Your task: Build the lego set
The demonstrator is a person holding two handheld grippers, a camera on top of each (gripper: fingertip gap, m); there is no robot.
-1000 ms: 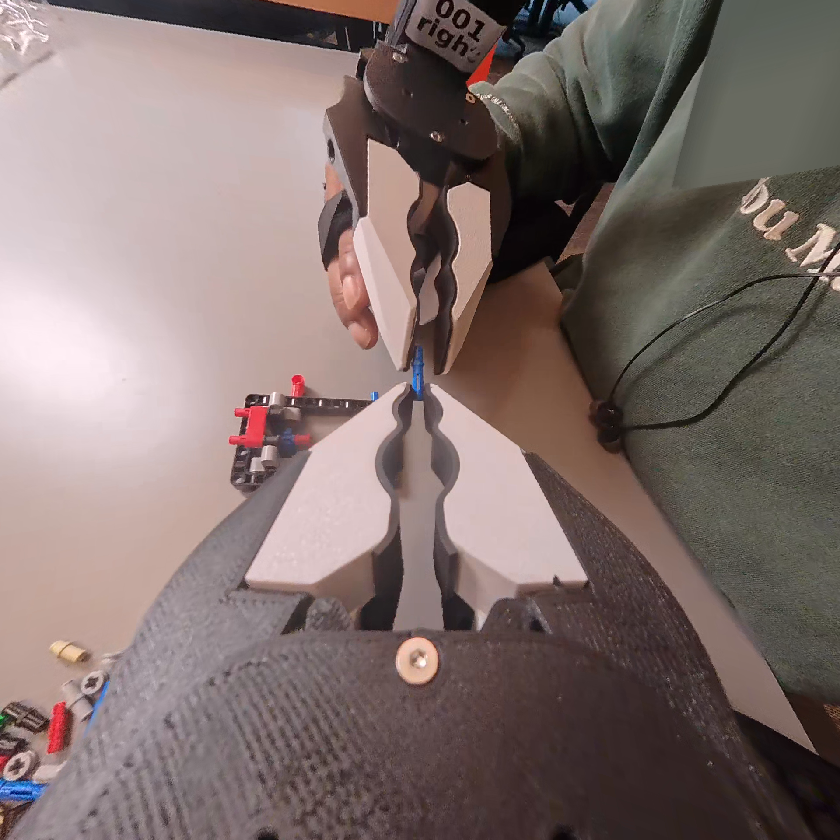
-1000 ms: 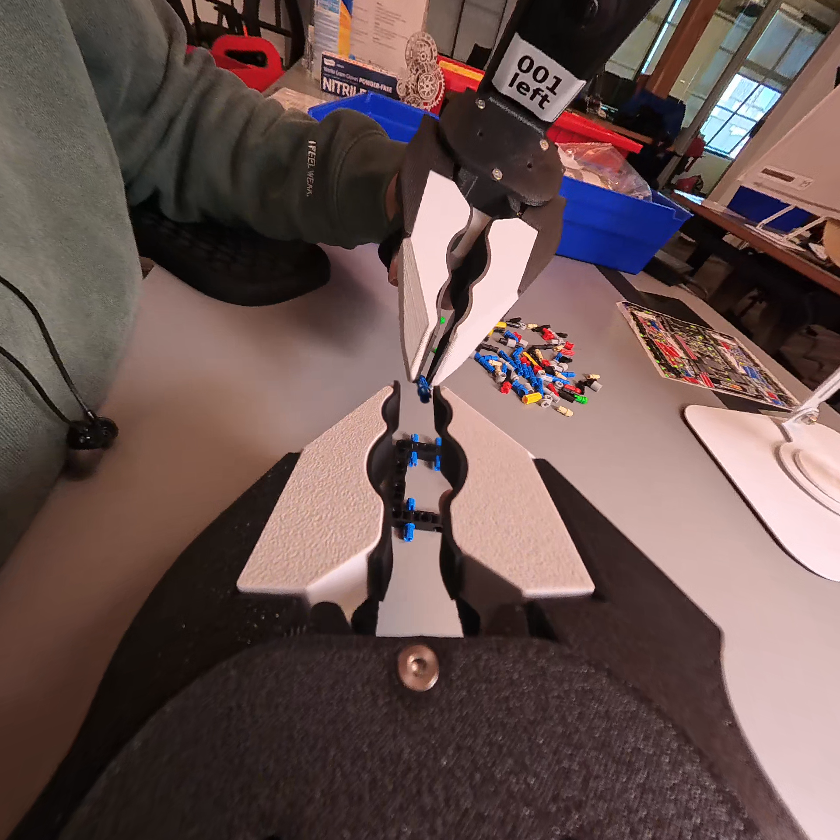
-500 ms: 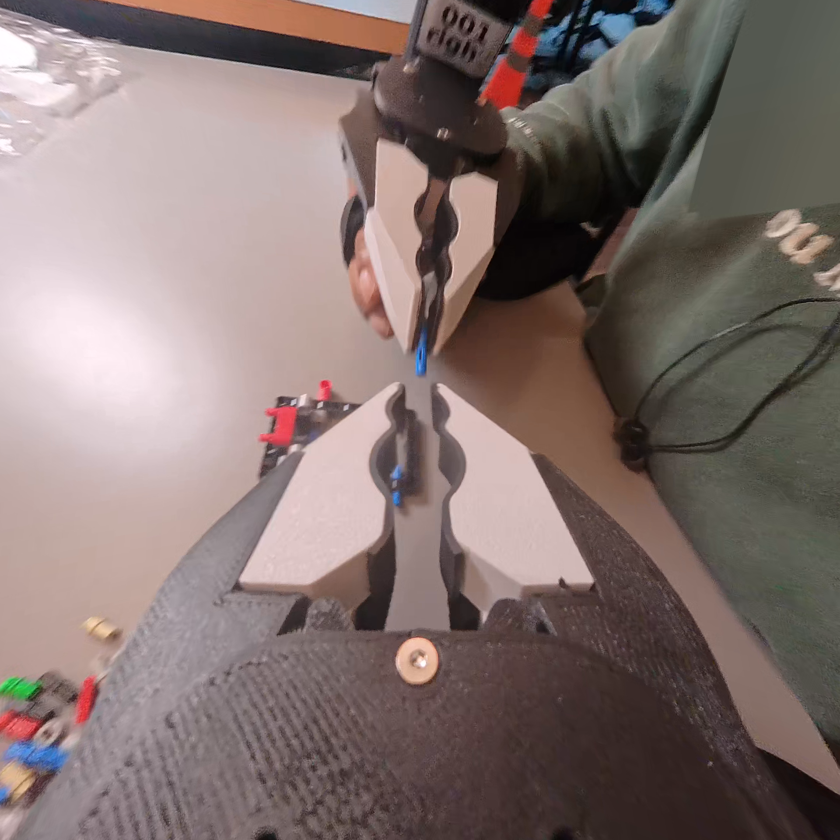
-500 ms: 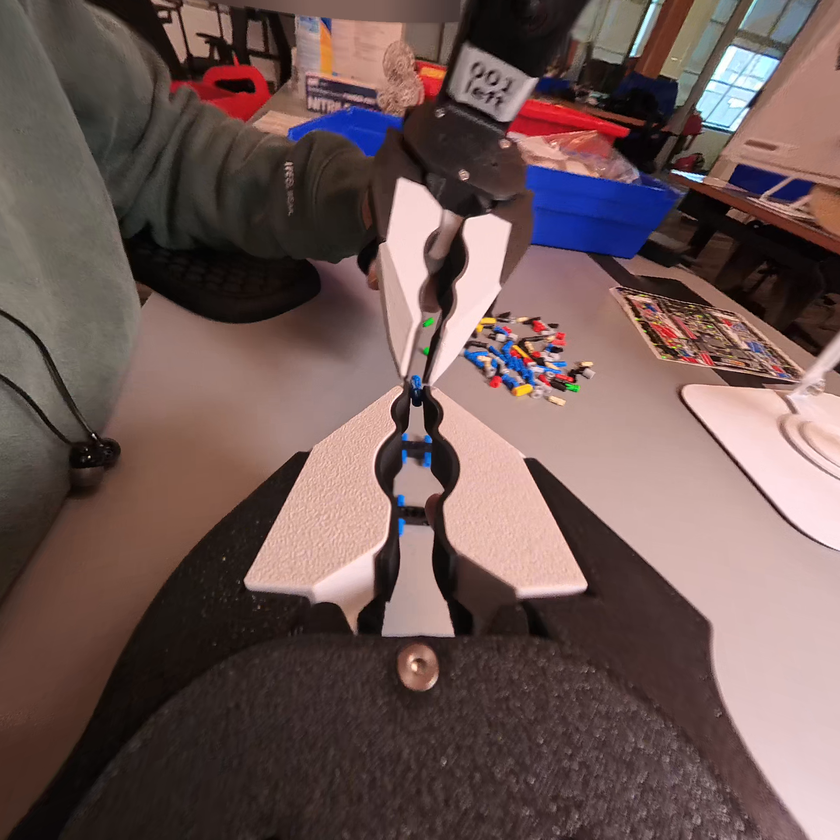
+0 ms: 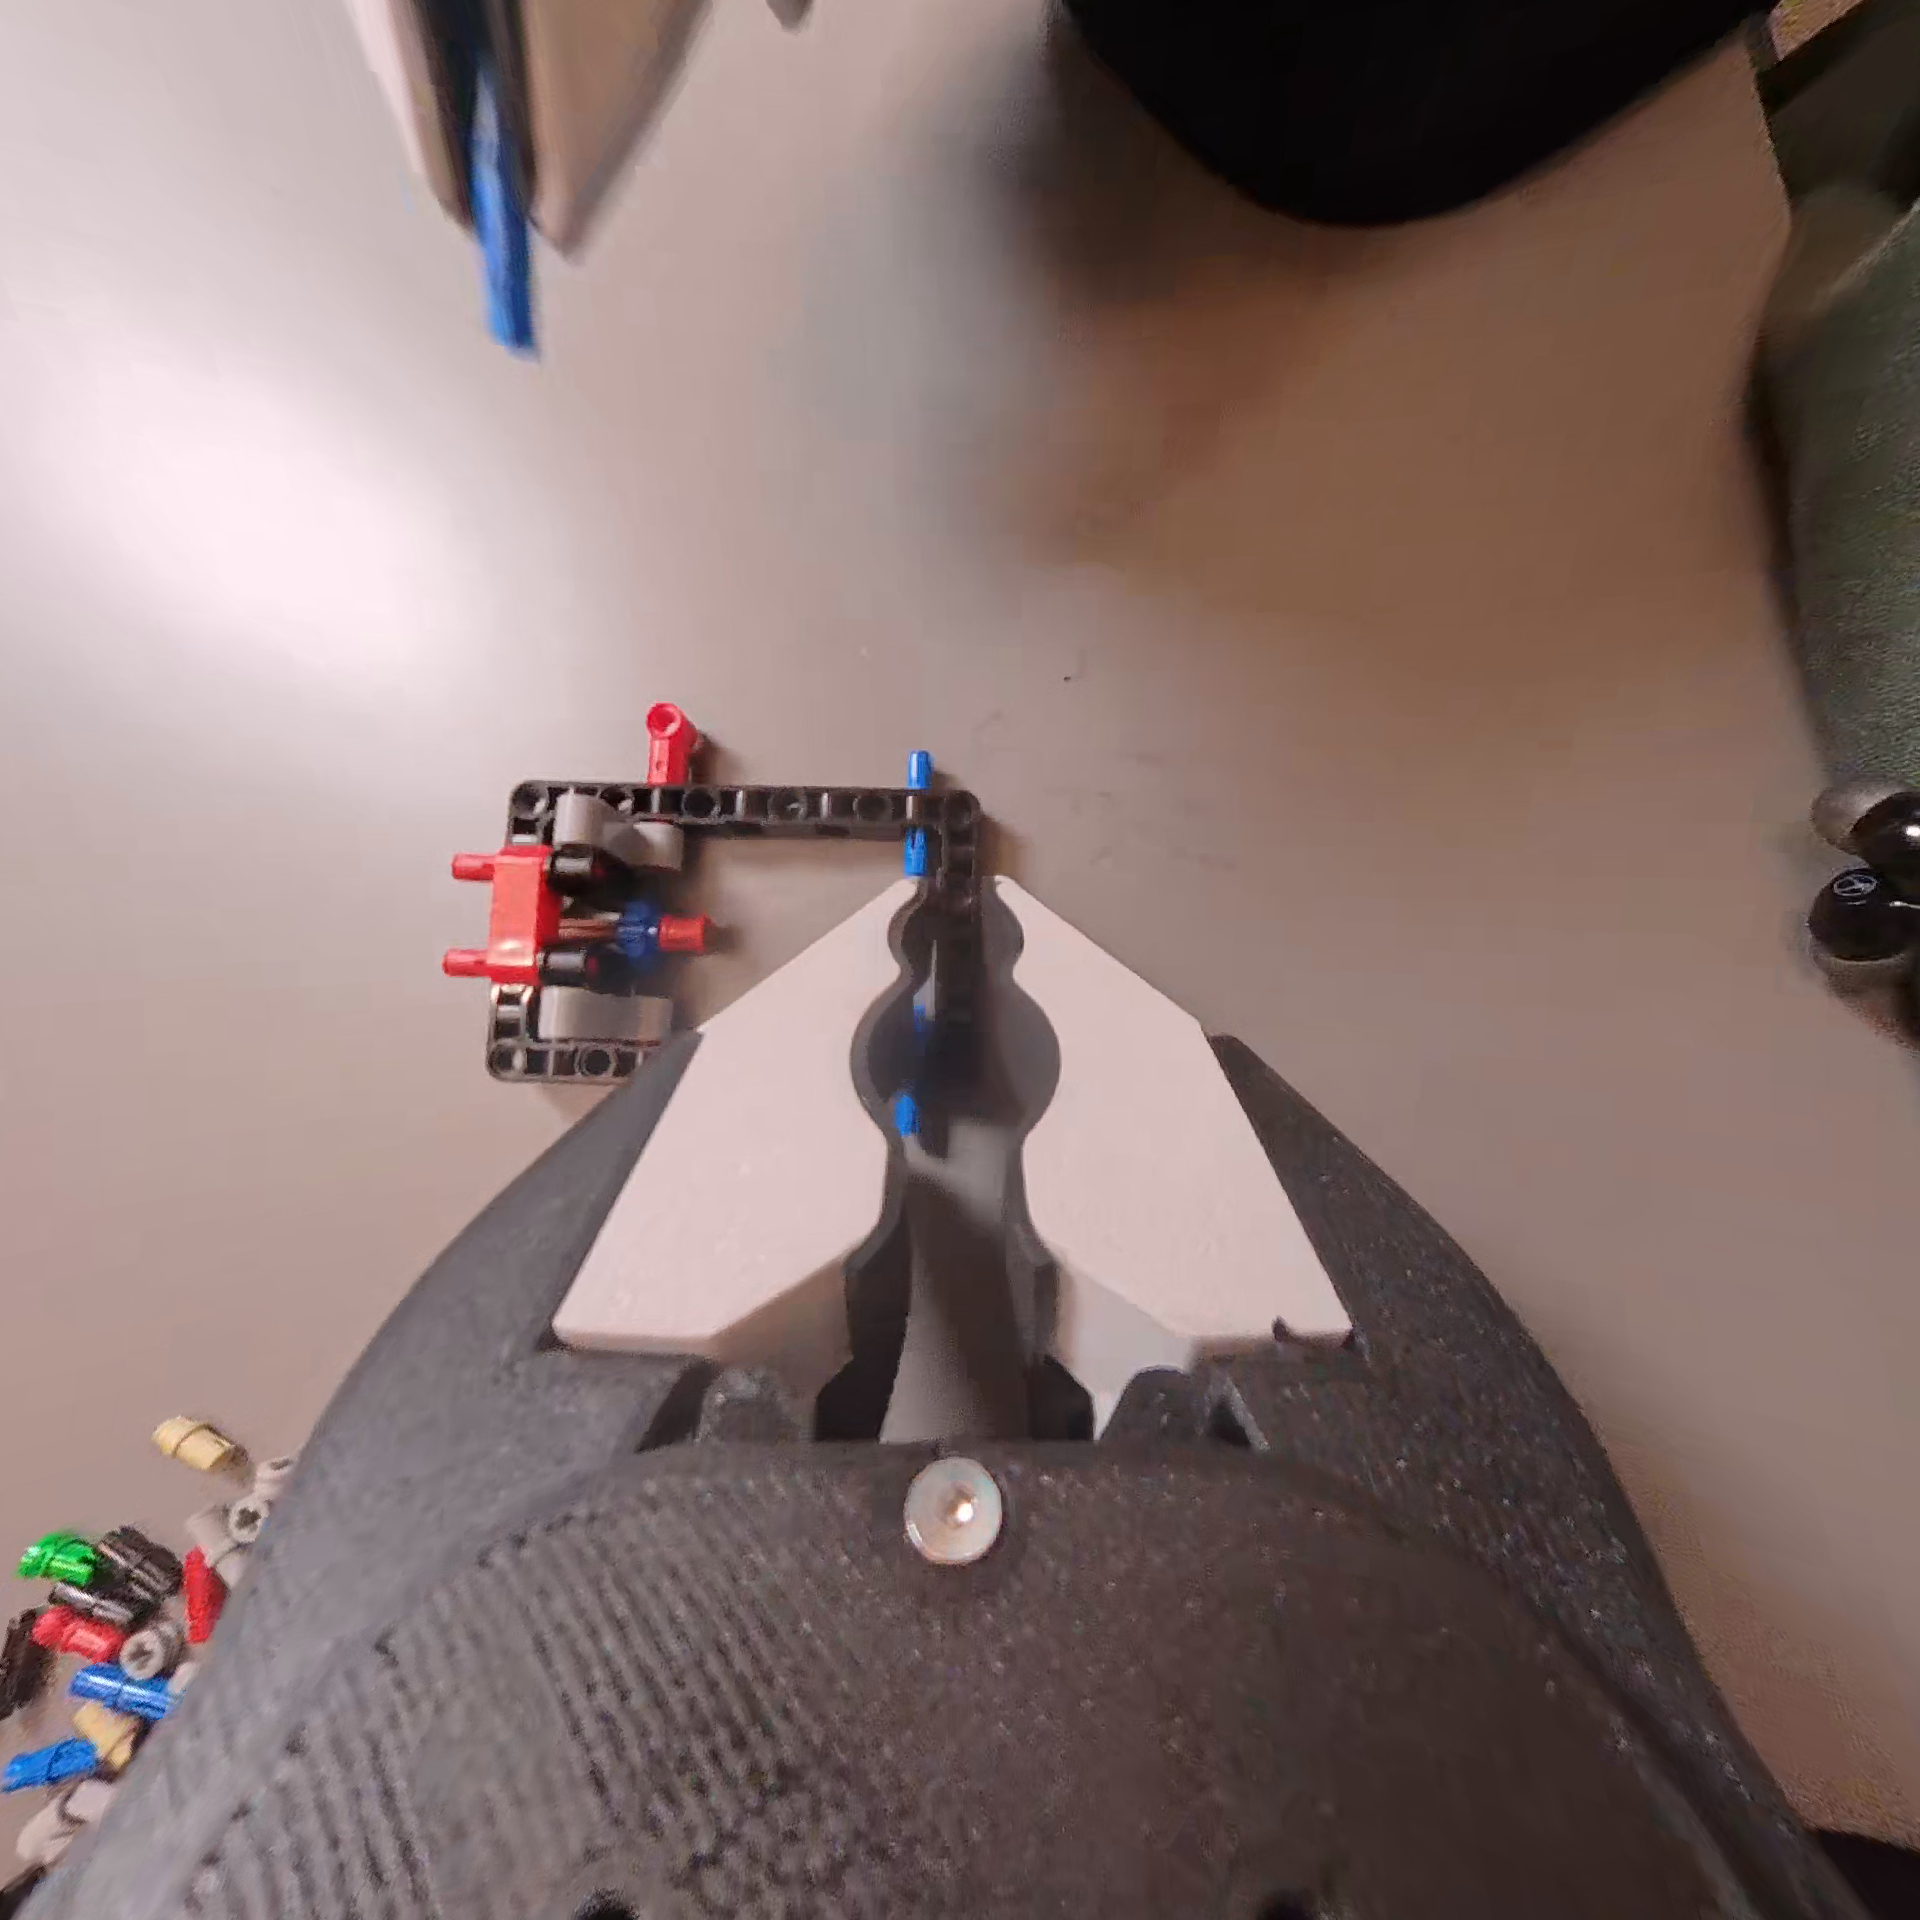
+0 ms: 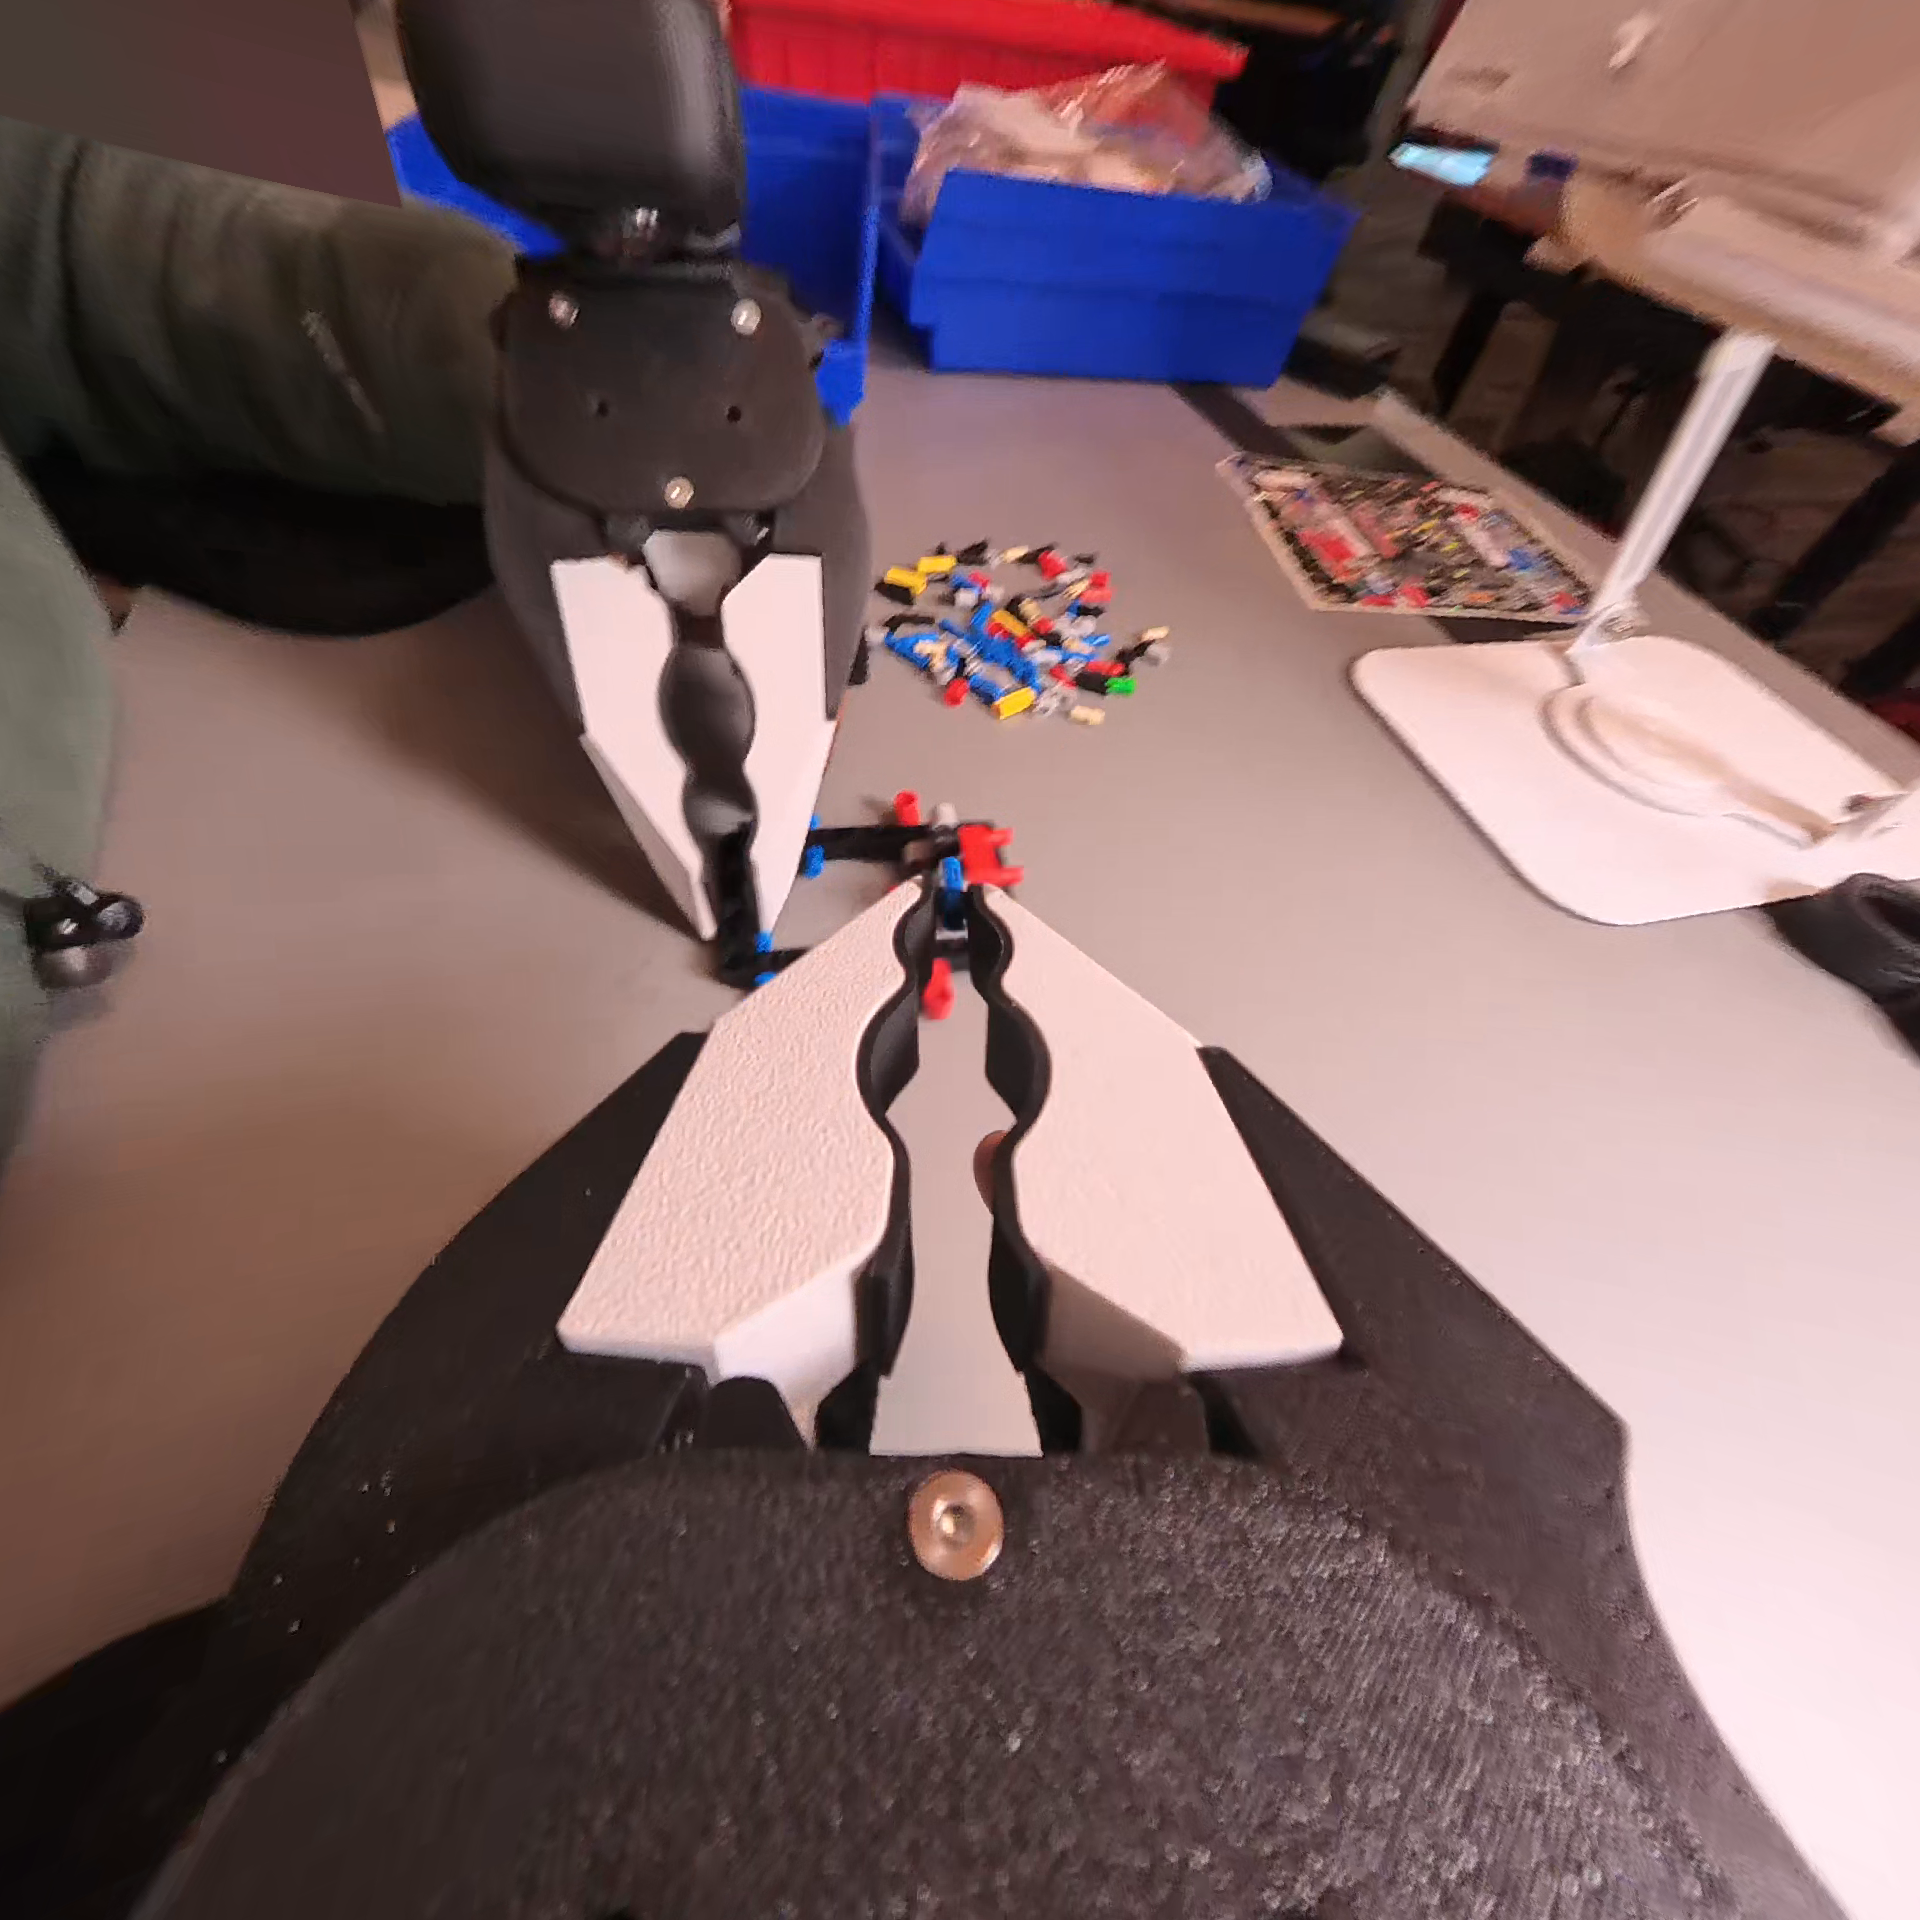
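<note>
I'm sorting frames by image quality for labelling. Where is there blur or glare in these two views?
Left wrist view: the right gripper with its blue pin is smeared by motion at the top; a soft glare patch lies on the table; the black frame is sharp. Right wrist view: blue bins and loose pieces are blurred.

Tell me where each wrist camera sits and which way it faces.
Left wrist view: on the left gripper, facing down at the table; its jaws clamp the black frame; the person's green sweatshirt edges the right side.
Right wrist view: on the right gripper, facing forward across the table toward blue bins; its jaws hold a blue pin; the sweatshirt sleeve shows on the left.
Shared: the black frame, the loose pieces, and each view shows the other gripper.
</note>
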